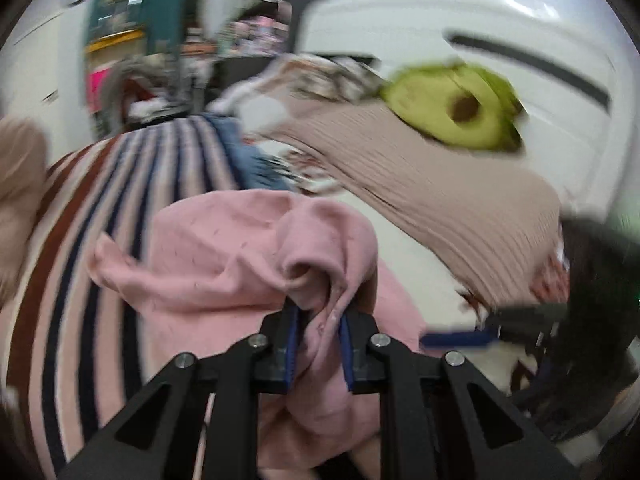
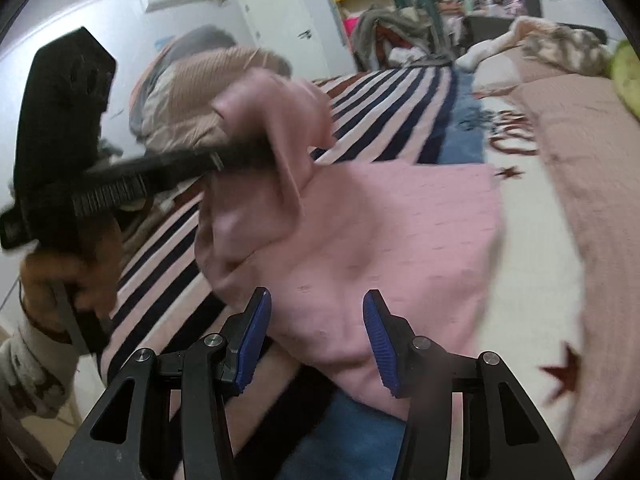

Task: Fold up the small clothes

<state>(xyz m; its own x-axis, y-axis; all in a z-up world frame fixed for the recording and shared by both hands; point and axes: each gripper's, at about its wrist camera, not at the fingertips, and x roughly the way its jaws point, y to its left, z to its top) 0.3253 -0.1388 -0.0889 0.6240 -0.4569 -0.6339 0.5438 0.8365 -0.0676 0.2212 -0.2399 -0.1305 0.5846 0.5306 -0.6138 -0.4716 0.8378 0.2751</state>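
Note:
A pink knit garment lies spread on the bed. My left gripper is shut on a bunched fold of the pink garment and holds that corner lifted off the bed. In the right wrist view the left gripper enters from the left in a person's hand, with the raised cloth draped over it. My right gripper stands open low over the garment's near part, and its pads do not press on the cloth. One of its blue fingers shows at the right in the left wrist view.
Under the garment lies a striped blanket in pink, navy and brown. A beige ribbed cover and an avocado plush lie to the right. A white sheet with red stars and a blue cloth are nearby. Piled clothes sit behind.

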